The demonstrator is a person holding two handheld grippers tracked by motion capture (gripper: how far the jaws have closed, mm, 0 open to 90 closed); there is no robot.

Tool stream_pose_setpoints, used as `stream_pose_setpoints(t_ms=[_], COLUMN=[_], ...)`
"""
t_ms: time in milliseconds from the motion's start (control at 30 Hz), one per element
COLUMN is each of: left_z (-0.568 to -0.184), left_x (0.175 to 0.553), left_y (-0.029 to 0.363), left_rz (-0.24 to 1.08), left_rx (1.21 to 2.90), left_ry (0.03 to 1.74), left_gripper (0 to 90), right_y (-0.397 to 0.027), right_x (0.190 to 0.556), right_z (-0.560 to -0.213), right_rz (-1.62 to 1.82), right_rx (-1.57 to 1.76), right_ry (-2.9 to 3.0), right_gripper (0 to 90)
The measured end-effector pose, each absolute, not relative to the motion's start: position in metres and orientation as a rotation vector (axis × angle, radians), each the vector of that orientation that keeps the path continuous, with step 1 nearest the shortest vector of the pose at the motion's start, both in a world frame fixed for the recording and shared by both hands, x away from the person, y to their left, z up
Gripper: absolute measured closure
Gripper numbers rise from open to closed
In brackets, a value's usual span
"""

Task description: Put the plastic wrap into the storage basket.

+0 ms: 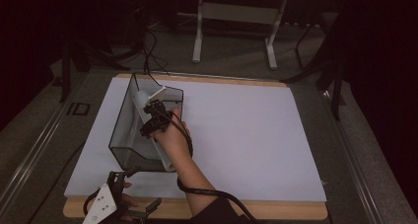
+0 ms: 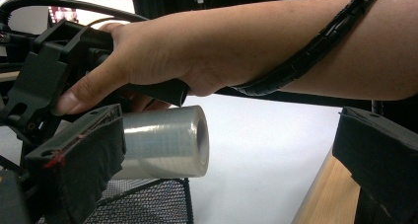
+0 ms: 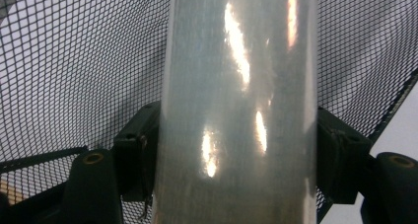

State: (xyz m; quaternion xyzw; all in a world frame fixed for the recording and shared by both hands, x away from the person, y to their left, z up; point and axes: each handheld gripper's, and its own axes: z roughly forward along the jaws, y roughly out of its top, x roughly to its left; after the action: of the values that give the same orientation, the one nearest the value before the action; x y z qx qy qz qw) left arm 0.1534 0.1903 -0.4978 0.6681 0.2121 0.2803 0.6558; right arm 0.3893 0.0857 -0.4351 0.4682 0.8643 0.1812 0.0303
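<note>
R gripper [image 1: 154, 116] clamped on the film roll [image 3: 239, 105], roll's long axis running along the mesh basket [image 1: 123, 130], lying inside it; L gripper [image 1: 129, 194] jaws apart, just outside basket's near end, holding nothing

1. Right tongs [image 1: 154, 116]: jaws clamped from both sides on a clear roll [image 3: 239, 105]; forearm extended forward, wrist tilted down.
2. Left tongs [image 1: 129, 190]: jaws spread, nothing between them; hand low at near edge.
</note>
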Motion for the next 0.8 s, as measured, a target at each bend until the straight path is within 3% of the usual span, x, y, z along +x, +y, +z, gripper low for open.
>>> stream_pose_setpoints(t_ms=[133, 200, 300, 800], left_z=[-0.498, -0.498, -0.498, -0.498], left_x=[0.154, 0.154, 0.154, 0.153], left_y=[0.190, 0.190, 0.190, 0.190], left_rz=[0.632, 0.631, 0.631, 0.629], left_rx=[1.515, 1.518, 1.519, 1.517], left_ry=[0.480, 0.480, 0.477, 0.476], left_gripper=[0.1, 0.1, 0.1, 0.1], right_y=[0.084, 0.083, 0.083, 0.074], right_x=[0.390, 0.392, 0.391, 0.394], right_z=[-0.432, -0.429, -0.429, -0.435], right_rz=[0.595, 0.644, 0.641, 0.669], right_rx=[1.416, 1.437, 1.428, 1.412], right_ry=[2.628, 2.636, 2.625, 2.594], right_gripper=[29.2, 23.7, 26.4, 16.4])
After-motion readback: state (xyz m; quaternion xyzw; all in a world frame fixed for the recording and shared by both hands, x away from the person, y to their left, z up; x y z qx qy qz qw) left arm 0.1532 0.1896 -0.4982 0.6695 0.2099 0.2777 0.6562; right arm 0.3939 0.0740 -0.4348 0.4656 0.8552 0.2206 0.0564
